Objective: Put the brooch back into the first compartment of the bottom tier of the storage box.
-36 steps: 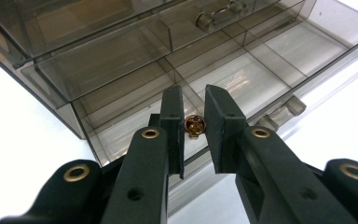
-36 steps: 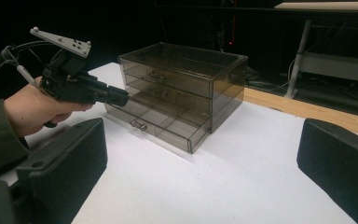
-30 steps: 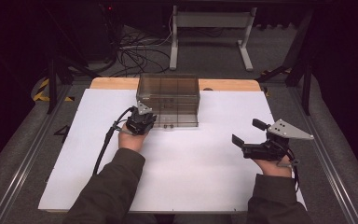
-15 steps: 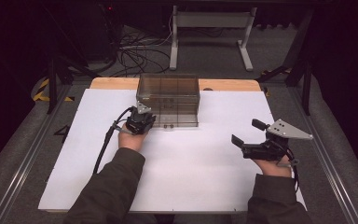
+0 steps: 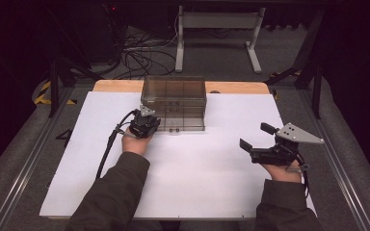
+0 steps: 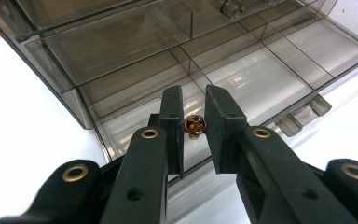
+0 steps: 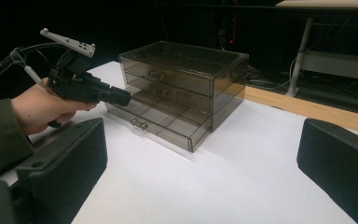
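Small bronze screw (image 6: 195,126) pinched by left hand-held gripper (image 6: 194,135) over open drawer (image 6: 242,79), right hand-held gripper (image 5: 257,139) spread.

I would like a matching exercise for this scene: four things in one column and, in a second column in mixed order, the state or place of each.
Things:
1. left gripper
2. right gripper
3. bottom drawer
4. small coppery piece

States or places:
A. pulled out of the smoky plastic cabinet
B. open, apart from the cabinet, above the white sheet
C. between two black fingers, above the drawer
D. shut on the coppery piece, at the drawer's front left corner

Pairs: 1-D, 2-B, 3-A, 4-C
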A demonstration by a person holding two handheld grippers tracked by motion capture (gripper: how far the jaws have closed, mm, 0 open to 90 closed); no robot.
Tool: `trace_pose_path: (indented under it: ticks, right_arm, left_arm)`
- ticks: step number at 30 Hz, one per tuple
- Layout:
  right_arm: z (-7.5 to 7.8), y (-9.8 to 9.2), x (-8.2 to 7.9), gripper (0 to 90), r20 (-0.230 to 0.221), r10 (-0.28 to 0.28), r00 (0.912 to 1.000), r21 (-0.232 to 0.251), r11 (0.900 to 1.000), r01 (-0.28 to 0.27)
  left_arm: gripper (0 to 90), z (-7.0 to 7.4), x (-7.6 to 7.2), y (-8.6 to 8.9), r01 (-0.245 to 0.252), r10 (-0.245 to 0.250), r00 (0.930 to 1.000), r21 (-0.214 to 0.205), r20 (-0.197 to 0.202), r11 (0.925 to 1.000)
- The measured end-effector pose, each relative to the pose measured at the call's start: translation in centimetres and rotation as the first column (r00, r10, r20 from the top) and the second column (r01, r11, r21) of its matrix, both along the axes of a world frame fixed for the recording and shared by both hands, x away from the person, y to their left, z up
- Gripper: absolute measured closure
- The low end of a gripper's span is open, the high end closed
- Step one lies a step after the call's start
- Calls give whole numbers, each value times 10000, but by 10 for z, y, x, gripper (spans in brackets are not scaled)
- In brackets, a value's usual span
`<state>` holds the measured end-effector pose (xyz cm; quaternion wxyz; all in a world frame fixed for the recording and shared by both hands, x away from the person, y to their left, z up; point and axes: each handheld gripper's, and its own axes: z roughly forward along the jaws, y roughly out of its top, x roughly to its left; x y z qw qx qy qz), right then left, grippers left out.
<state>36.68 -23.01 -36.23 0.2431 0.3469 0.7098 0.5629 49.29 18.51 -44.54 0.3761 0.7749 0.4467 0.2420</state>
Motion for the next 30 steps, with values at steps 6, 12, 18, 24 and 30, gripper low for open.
trace_pose_path:
  ticks: [6, 12, 18, 24, 30]
  right_arm:
    - [0, 0, 0, 22, 23, 24, 10000, -6, 10000, -24]
    - [0, -1, 0, 22, -17, 8, 10000, 4, 10000, -8]
    - [-1, -1, 1, 22, -36, -23, 10000, -1, 10000, 23]
    - [-1, 0, 1, 22, -67, -84, 9999, -21, 10000, 84]
    - [-2, 1, 1, 22, -68, -75, 9999, -31, 10000, 75]
  left_arm:
    - [722, 2, -1, 3, -211, 210, 9998, -244, -47, 9995]
    - [688, 4, -1, 6, -207, 207, 9998, -439, 12, 9988]
    - [618, 10, -4, 8, -168, 188, 9995, -751, 254, 9970]
    - [550, 16, -9, 8, 63, -17, 9990, -1007, 452, 9949]
    - [465, 22, -13, 9, 203, -128, 9978, -1150, 651, 9932]
